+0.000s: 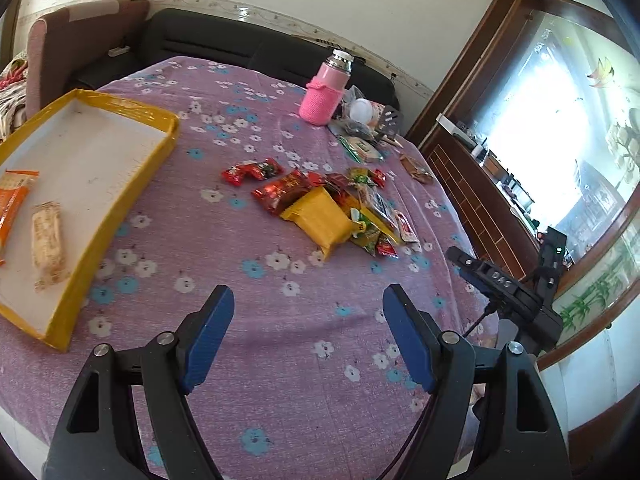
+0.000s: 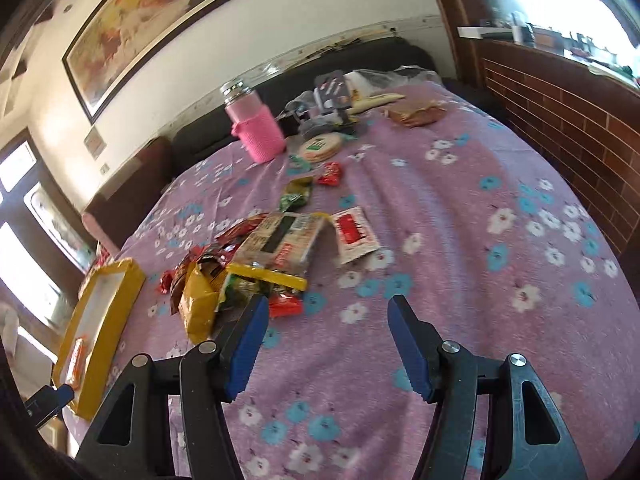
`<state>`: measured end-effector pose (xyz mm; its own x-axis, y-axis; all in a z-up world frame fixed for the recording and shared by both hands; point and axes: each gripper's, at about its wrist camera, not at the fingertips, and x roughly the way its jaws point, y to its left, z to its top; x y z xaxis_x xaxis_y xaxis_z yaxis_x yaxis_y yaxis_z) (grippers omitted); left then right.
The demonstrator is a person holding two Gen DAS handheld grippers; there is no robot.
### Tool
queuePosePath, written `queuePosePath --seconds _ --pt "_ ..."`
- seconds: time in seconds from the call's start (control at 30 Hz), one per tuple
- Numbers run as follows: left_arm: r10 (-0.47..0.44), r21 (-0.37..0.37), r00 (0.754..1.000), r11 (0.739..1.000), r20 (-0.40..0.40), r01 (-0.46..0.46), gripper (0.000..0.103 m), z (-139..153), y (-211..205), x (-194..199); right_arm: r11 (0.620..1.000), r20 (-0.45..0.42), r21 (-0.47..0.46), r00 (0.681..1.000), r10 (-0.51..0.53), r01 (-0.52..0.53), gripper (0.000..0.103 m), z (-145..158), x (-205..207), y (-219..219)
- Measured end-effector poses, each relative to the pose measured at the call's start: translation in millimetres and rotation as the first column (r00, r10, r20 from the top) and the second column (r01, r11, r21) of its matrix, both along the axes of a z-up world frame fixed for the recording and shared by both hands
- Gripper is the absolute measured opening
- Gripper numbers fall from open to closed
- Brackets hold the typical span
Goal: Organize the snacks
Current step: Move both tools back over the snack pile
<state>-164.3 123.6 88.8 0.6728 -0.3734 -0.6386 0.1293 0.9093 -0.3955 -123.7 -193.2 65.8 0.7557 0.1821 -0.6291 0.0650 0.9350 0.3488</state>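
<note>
A pile of snack packets lies mid-table, with a large yellow packet [image 1: 320, 222] on top and red packets [image 1: 250, 172] behind it. A yellow-rimmed tray [image 1: 132, 196] at the left holds a pale snack bar [image 1: 48, 242] and an orange packet [image 1: 12, 204]. My left gripper [image 1: 308, 300] is open and empty above the cloth, short of the pile. My right gripper [image 2: 328, 312] is open and empty, its left finger beside the pile's near edge, where a yellow packet [image 2: 198, 304] and a small red packet [image 2: 285, 305] lie. A red-and-white sachet [image 2: 354, 234] lies apart. The tray also shows in the right wrist view [image 2: 116, 312].
A pink-sleeved bottle [image 1: 324, 94] stands at the far side, also in the right wrist view [image 2: 260, 128], with a round green-labelled packet [image 2: 322, 146] and clutter beside it. The purple floral tablecloth [image 1: 280, 340] covers the table. A brick-patterned wooden wall [image 2: 560, 120] runs along the right.
</note>
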Motion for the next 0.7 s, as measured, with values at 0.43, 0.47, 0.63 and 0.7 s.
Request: queuePosePath --seconds 0.43,0.47,0.63,0.7 --pt "-0.182 -0.004 0.981 0.983 -0.066 0.182 0.077 -24 -60 44 0.996 0.131 0.006 0.987 -0.093 0.093 0.071 15 -94 -27" --pt "-0.180 0.002 0.982 0.984 -0.065 0.180 0.077 -23 -61 45 0.995 0.131 -0.014 0.987 -0.097 0.100 0.071 14 -99 -29" --pt "-0.151 0.023 0.988 0.988 -0.039 0.152 0.077 -23 -56 44 0.997 0.095 -0.032 0.993 -0.070 0.073 0.072 12 -97 -44" --pt "-0.126 0.040 0.991 0.991 -0.041 0.127 0.077 -23 -46 47 0.997 0.091 -0.052 0.995 -0.044 0.049 0.072 15 -88 -44"
